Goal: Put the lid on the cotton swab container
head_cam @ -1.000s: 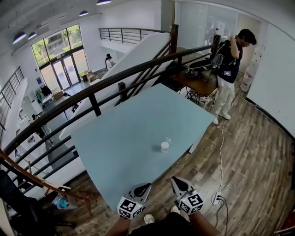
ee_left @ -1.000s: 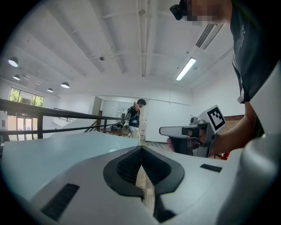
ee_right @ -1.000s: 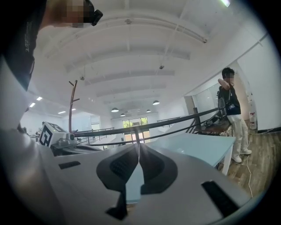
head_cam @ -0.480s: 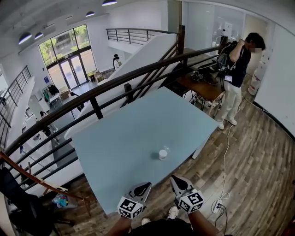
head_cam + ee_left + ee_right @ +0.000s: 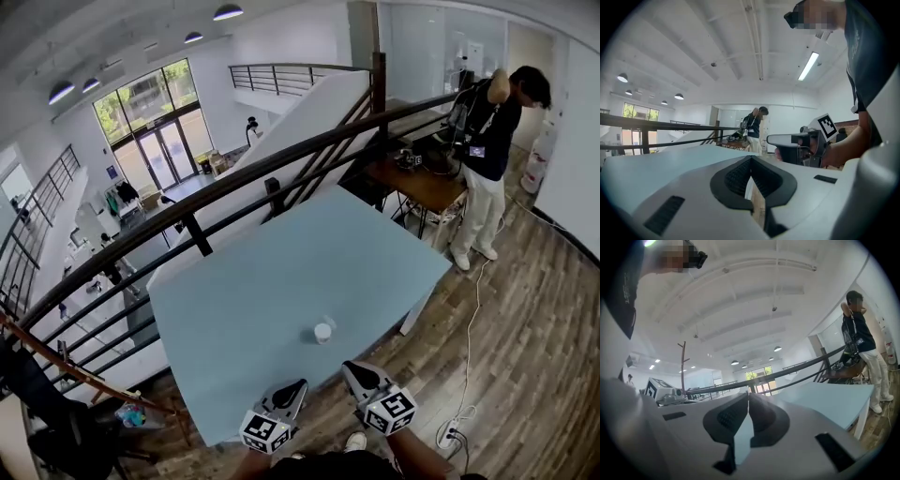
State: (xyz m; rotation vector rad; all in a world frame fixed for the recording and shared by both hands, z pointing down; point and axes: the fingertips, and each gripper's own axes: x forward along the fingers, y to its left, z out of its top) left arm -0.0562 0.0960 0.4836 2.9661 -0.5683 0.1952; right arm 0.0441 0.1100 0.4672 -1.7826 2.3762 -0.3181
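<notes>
A small white round container (image 5: 322, 332) stands on the light blue table (image 5: 244, 300), close to its near edge, with a clear piece (image 5: 328, 321) touching its far side; I cannot tell which is the lid. Both grippers hang off the table, near its front edge. My left gripper (image 5: 299, 385) (image 5: 751, 159) is shut with nothing in it. My right gripper (image 5: 348, 367) (image 5: 748, 395) also has its jaws together and holds nothing. The container lies a little beyond and between the two. Neither gripper view shows it.
A dark railing (image 5: 234, 178) runs along the table's far side, with a drop behind it. A person (image 5: 487, 159) stands at the back right by a brown desk (image 5: 422, 183). A white cable and power strip (image 5: 452, 433) lie on the wooden floor at the right.
The head view has moved toward the table, so the container now sits closer to the two grippers. Both grippers stay shut and empty.
</notes>
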